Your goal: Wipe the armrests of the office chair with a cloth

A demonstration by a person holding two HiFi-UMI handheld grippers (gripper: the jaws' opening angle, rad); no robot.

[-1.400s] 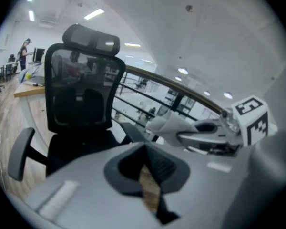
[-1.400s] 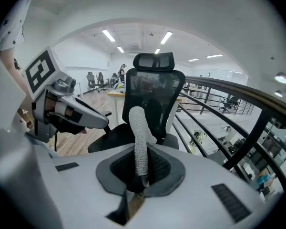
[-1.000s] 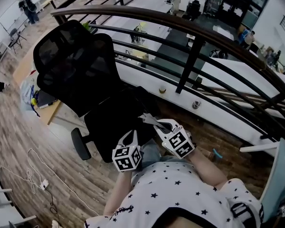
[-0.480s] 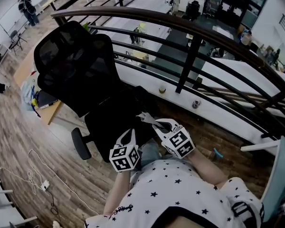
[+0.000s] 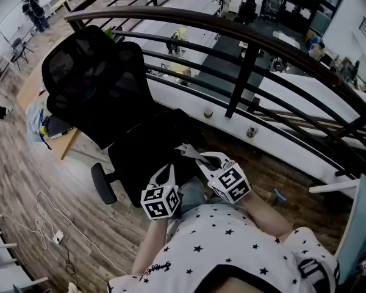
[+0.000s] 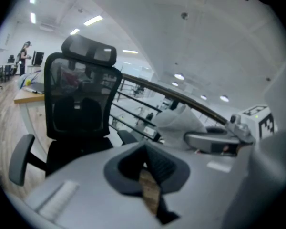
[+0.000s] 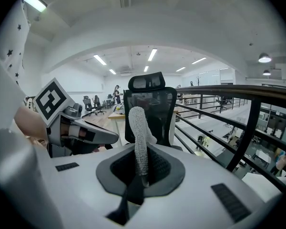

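The black mesh-backed office chair [image 5: 104, 96] stands in front of me, its left armrest [image 5: 102, 183] sticking out at the lower left. My right gripper [image 5: 195, 157] is shut on a grey-white cloth [image 5: 186, 151] and hangs over the seat. In the right gripper view the cloth [image 7: 139, 137] rises upright from between the shut jaws of the right gripper [image 7: 142, 168]. My left gripper [image 5: 168, 171] hovers beside it over the seat's front, not touching the chair. In the left gripper view the left gripper [image 6: 145, 159] is shut with nothing held, and the armrest [image 6: 20, 159] is at the lower left.
A dark curved railing [image 5: 244, 72] runs close behind and right of the chair. A wooden desk [image 5: 55, 133] with clutter stands to the chair's left. White cables [image 5: 49, 224] lie on the wood floor. A person [image 5: 35, 10] stands far off.
Almost nothing: the left gripper drifted slightly to the left, and the right gripper still holds the cloth in the same spot.
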